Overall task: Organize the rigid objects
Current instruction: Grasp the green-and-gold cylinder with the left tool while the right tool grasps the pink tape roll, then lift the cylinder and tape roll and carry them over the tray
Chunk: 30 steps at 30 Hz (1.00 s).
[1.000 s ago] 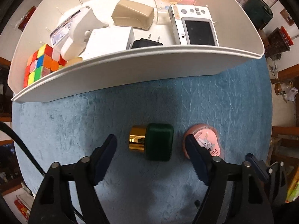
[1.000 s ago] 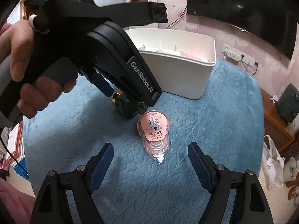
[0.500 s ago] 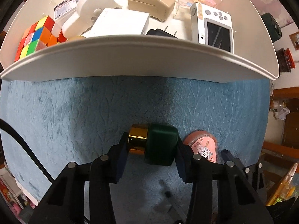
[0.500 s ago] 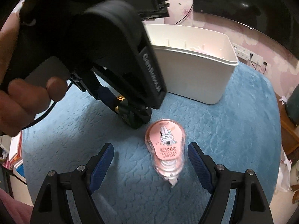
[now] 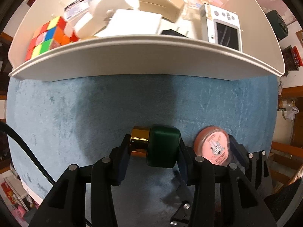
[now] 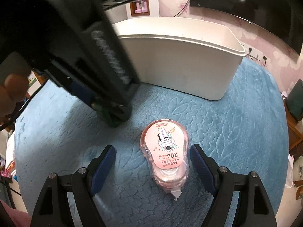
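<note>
A small dark green bottle with a gold cap (image 5: pixel 161 147) lies on its side on the blue cloth (image 5: pixel 94 113). My left gripper (image 5: pixel 153 151) points straight down and is shut on it, one pad on the cap end and one on the base. Just to its right lies a pink correction tape dispenser (image 5: pixel 212 145). In the right wrist view the tape dispenser (image 6: pixel 164 151) sits flat between the fingers of my right gripper (image 6: pixel 152 151), which is open, its pads clear of the dispenser's sides. The left gripper's black body (image 6: pixel 85 47) fills the upper left there and hides the bottle.
A white bin (image 5: pixel 144 56) stands just beyond the bottle, holding a colour cube (image 5: pixel 45 36), a white camera (image 5: pixel 223 28), a beige case (image 5: pixel 161 1), white boxes and a black plug. Seen side-on, the bin (image 6: pixel 180 68) is behind the tape. A person's hand (image 6: pixel 11 87) holds the left gripper.
The left jaws closed from wide open onto the green bottle. The right gripper came forward and lower, so the pink tape dispenser now lies between its fingers.
</note>
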Motion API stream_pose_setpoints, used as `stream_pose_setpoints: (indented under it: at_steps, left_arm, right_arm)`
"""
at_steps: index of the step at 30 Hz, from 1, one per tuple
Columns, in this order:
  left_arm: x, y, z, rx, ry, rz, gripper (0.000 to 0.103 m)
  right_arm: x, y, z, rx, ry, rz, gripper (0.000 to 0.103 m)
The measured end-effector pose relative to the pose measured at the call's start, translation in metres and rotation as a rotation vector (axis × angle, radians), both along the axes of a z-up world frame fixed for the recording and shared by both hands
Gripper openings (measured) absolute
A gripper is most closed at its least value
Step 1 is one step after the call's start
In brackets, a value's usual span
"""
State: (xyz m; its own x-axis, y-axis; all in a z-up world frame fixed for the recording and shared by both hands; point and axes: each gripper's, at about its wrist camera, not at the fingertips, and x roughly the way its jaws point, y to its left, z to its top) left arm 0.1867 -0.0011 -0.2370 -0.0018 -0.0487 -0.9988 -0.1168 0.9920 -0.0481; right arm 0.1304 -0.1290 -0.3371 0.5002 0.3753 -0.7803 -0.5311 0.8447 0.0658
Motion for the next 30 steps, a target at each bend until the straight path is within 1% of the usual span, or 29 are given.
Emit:
stream_pose_setpoints:
  at_steps: [3,5,9,11,12,14,16,19,24,30]
  left_arm:
    - [-0.006,0.011,0.006,0.011,-0.008,0.022,0.047]
    - [-0.010,0.017,0.009,0.015,-0.008,0.030,0.047]
    - [-0.022,0.026,0.014,0.029,-0.010,0.028,0.047]
    - [-0.028,0.027,0.016,0.036,-0.009,0.027,0.047]
    - [-0.031,0.029,0.017,0.036,-0.010,0.027,0.047]
    - [-0.035,0.031,0.019,0.036,-0.014,0.026,0.047]
    - [-0.041,0.032,0.020,0.045,-0.017,0.016,0.048]
    - [-0.050,0.028,0.024,0.055,-0.030,-0.002,0.048]
    - [-0.054,0.026,0.034,0.050,-0.057,-0.030,0.048]
    - [-0.066,0.026,0.048,0.042,-0.095,-0.108,0.048]
  right_arm:
    - [-0.005,0.006,-0.002,-0.032,-0.024,-0.007,0.080]
    - [-0.009,0.005,-0.003,-0.032,-0.027,-0.015,0.079]
    - [-0.018,0.009,-0.002,-0.041,-0.034,-0.025,0.074]
    - [-0.020,0.008,-0.001,-0.041,-0.035,-0.034,0.071]
    - [-0.020,0.007,0.000,-0.039,-0.035,-0.038,0.066]
    - [-0.016,0.006,0.003,-0.032,-0.019,-0.061,0.051]
    - [-0.009,0.002,0.005,-0.004,0.019,-0.083,0.050]
    - [-0.011,0.004,0.007,-0.029,0.036,-0.085,0.050]
    - [-0.010,0.001,0.014,-0.041,0.101,-0.127,0.050]
    - [-0.018,-0.017,0.029,-0.085,0.107,-0.225,0.050]
